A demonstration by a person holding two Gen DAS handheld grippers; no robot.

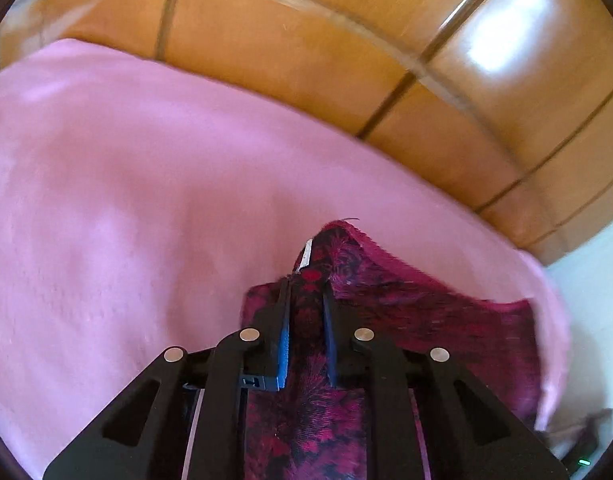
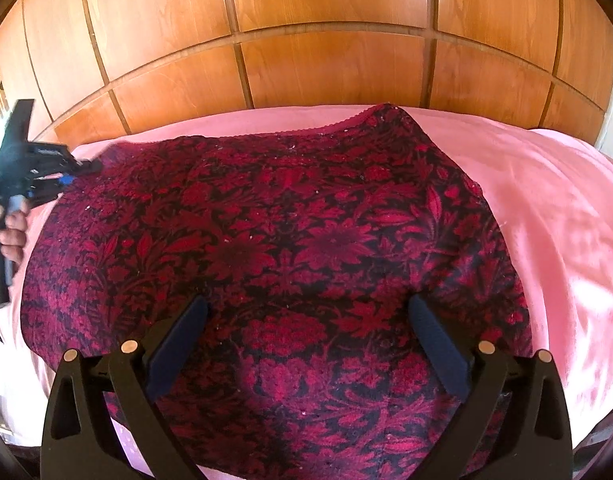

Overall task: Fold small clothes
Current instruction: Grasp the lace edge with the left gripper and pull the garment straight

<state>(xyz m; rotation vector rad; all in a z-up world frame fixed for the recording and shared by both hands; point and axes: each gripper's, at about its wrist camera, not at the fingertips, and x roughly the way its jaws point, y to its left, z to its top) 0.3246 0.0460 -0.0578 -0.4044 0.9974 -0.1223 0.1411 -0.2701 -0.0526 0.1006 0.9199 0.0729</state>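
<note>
A dark red and black floral garment (image 2: 290,232) lies spread on a pink bed cover (image 2: 546,208). In the right wrist view my right gripper (image 2: 308,300) hovers open over the garment's near part, with its fingers wide apart and nothing pinched. At that view's left edge a hand holds my left gripper (image 2: 92,167) at the garment's far left corner. Seen from the left wrist, the left gripper (image 1: 305,286) is shut on a raised fold of the garment (image 1: 406,312). A small white label (image 1: 306,254) sticks up just past the fingertips.
Glossy wooden panels (image 2: 330,72) rise right behind the bed. The pink cover (image 1: 126,200) stretches wide to the left of the left gripper. Its edge drops off at the right, beside a pale wall or floor (image 1: 594,300).
</note>
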